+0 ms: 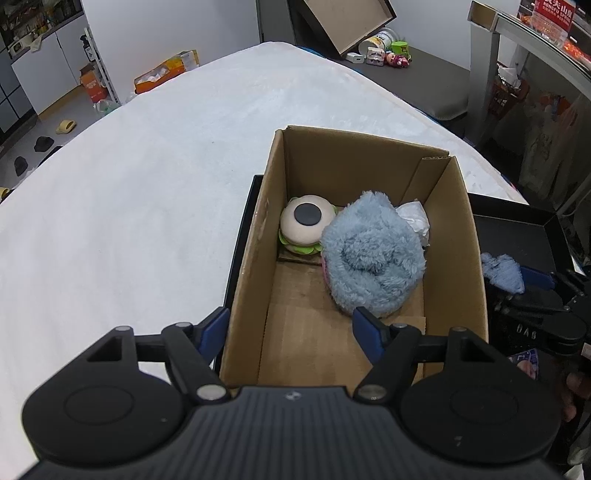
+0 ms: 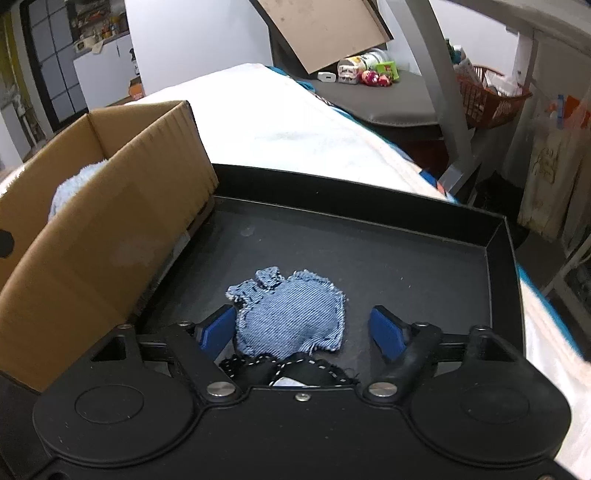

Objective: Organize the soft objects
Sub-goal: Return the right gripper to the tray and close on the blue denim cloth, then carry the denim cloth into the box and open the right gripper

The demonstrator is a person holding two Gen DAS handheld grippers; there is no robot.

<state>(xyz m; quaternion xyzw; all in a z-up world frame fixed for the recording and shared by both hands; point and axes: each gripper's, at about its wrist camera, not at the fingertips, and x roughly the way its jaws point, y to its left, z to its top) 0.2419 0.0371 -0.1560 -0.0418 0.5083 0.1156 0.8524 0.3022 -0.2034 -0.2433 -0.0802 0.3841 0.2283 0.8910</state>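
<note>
An open cardboard box (image 1: 461,236) holds a plush burger (image 1: 303,229), a fluffy light-blue plush (image 1: 373,258) and a crumpled white tissue (image 1: 415,219). My left gripper (image 1: 291,330) hangs open over the box's near left corner, one finger outside the wall and one inside, with nothing in it. To the right of the box, a blue denim pouch (image 2: 291,314) lies flat in a black tray (image 2: 498,251). My right gripper (image 2: 301,332) stands open around the pouch. Its left pad is close to the cloth and its right pad is apart from it. A black stitched piece (image 2: 291,369) lies nearer the camera.
Box and tray rest on a white fleece-covered bed (image 1: 147,166). Beyond it, a dark bench (image 1: 424,70) carries small toys and a tilted box lid (image 1: 347,22). A metal frame (image 2: 443,92) and an orange basket (image 2: 487,99) stand at the right.
</note>
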